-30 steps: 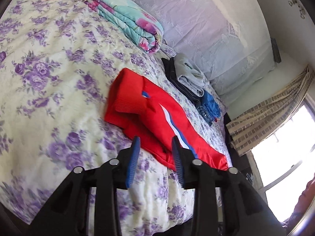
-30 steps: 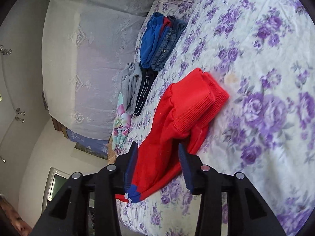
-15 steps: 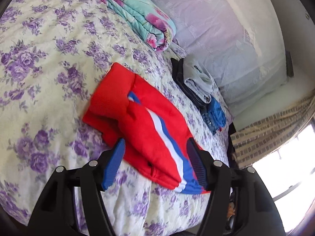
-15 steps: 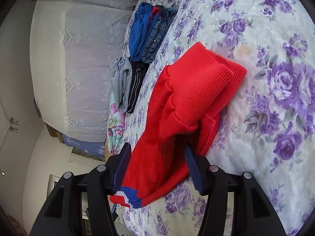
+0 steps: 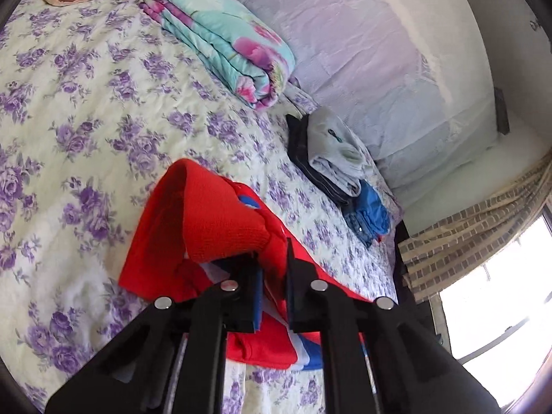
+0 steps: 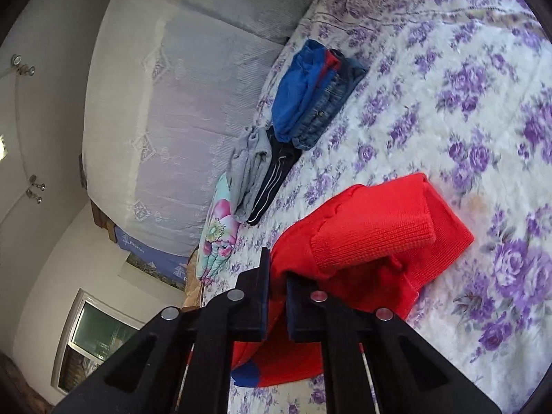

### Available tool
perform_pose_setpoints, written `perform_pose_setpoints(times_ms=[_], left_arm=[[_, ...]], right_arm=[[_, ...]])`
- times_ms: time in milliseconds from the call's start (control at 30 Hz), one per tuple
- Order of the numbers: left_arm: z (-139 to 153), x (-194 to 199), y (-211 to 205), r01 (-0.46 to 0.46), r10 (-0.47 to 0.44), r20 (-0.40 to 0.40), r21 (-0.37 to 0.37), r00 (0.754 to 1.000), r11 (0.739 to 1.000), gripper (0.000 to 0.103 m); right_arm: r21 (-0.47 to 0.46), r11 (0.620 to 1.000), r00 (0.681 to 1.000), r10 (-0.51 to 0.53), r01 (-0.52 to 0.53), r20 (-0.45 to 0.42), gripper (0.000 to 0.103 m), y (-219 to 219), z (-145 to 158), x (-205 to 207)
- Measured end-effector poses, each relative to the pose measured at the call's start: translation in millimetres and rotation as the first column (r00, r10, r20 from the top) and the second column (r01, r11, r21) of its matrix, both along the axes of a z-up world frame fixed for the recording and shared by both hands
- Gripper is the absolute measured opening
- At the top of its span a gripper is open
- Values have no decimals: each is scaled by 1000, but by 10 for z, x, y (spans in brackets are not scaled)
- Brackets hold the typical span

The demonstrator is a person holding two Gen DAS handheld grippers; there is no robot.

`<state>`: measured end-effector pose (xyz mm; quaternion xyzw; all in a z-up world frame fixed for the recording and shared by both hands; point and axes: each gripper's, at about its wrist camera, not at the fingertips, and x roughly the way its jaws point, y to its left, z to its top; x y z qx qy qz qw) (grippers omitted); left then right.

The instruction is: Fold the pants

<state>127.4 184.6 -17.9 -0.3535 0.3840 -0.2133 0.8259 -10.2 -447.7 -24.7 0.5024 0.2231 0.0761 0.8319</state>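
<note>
Left wrist view: left gripper (image 5: pixel 272 279) has just clamped the red pants (image 5: pixel 207 220); right gripper (image 6: pixel 276 289) likewise pinches them. Lift both evenly (keep edges aligned) so the fold lands flat on the bedspread (image 5: pixel 86 110).

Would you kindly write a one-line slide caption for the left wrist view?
Left claw shut on the red pants, lifting their edge off the floral bedspread.

Hidden folds and cropped edges

The red pants (image 5: pixel 214 220) run under the left tongs (image 5: pixel 272 289) at 6 o'clock, their lower part cut off; in the right wrist view, the right tongs (image 6: pixel 276 296) cover their near edge, and the bed (image 6: pixel 465 69) is cropped at 3 o'clock.
</note>
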Motion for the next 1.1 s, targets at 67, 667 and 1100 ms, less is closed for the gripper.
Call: perform_pose_setpoints(times_ms=[67,667,1100], left_arm=[[-178,-70,-1,8,-7,-38,28,999,1000,9],[-548,-526,38,-28,27,-104,-6,994,1000,82],[-534,-97,-279,-95,113,-106,158,988,983,96]], right_arm=[[-35,999,999,-3,2,-36,7,-51,-77,-63],[97,991,977,-67,88,-203,62,-181,-590,-540],[16,994,971,-106,112,-213,42,-197,-588,-26]])
